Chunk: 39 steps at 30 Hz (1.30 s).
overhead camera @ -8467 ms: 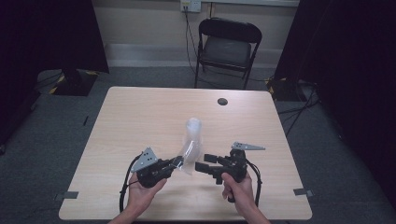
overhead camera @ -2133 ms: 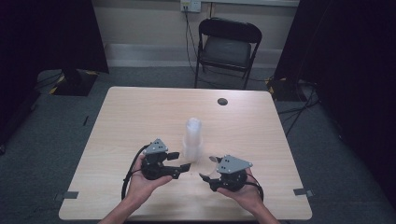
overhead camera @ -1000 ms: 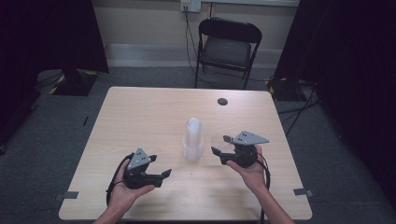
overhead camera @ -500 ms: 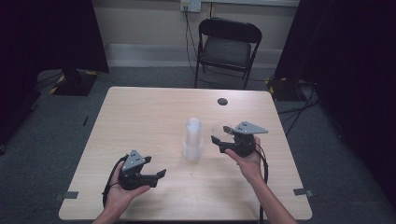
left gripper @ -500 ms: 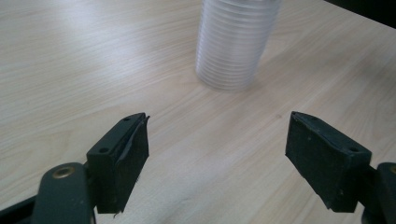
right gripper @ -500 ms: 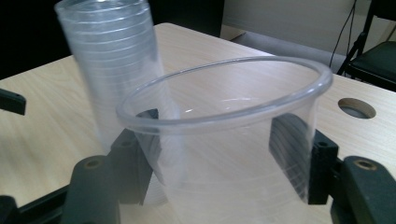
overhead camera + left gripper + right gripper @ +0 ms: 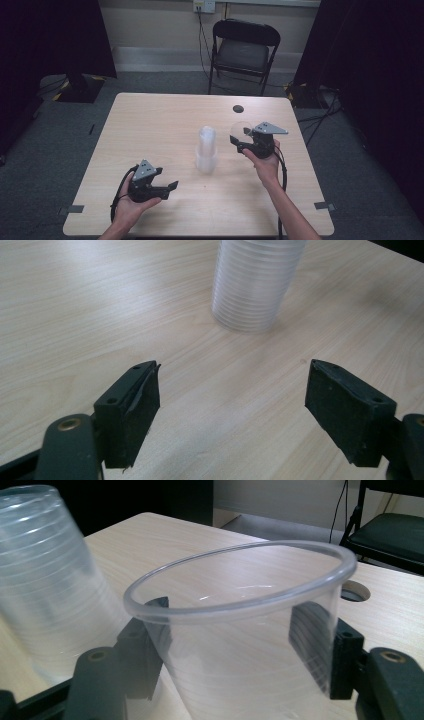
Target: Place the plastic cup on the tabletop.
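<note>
Nearest to the person, the left gripper (image 7: 167,189) rests low over the near left part of the table (image 7: 150,125). Its jaws stand wide apart, with nothing between them, and they point toward the stack of cups (image 7: 252,282). The stack stands upside down at the middle of the table, well apart from this gripper.

A little farther and to the right of the stack, the right gripper (image 7: 239,142) holds one clear cup (image 7: 240,645). The cup sits between the two jaws, one pad on each side of its wall, mouth up and a bit tilted. The cup is empty. These jaws have just been opening slightly, but the cup is between them and they hold it.

Far behind the table stands a chair (image 7: 243,50).
</note>
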Tool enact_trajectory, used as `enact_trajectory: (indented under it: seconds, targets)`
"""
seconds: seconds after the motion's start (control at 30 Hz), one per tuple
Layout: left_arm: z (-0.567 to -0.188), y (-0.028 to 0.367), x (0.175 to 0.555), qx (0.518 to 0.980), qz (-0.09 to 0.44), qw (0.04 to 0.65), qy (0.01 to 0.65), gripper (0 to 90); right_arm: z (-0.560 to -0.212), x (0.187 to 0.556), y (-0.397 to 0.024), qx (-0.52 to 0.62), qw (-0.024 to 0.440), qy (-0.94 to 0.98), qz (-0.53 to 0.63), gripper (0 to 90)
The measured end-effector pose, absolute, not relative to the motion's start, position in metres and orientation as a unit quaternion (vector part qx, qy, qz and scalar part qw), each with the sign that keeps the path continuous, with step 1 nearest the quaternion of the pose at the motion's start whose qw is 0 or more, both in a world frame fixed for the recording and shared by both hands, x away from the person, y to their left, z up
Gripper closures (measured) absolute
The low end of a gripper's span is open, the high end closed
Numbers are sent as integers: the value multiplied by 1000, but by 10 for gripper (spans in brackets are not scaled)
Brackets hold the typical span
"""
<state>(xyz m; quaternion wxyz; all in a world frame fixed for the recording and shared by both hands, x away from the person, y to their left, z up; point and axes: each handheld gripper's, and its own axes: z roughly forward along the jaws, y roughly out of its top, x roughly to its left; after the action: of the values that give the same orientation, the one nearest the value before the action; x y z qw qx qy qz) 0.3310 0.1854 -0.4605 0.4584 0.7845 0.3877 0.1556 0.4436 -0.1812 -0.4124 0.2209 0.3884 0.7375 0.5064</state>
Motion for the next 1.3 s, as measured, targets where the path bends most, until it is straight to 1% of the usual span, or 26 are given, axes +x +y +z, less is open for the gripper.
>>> enact_trajectory:
  seconds: [0.53,0.77,1.3]
  targets:
    - [-462,185,324,787,153,460,382,220,-435,469,-176,429,218,723,496,320]
    - [-464,185,325,791,150,454,383,220,-453,482,-175,442,209,724,486,309]
    - [-466,185,326,791,147,454,383,220,-469,487,-172,445,199,732,476,273]
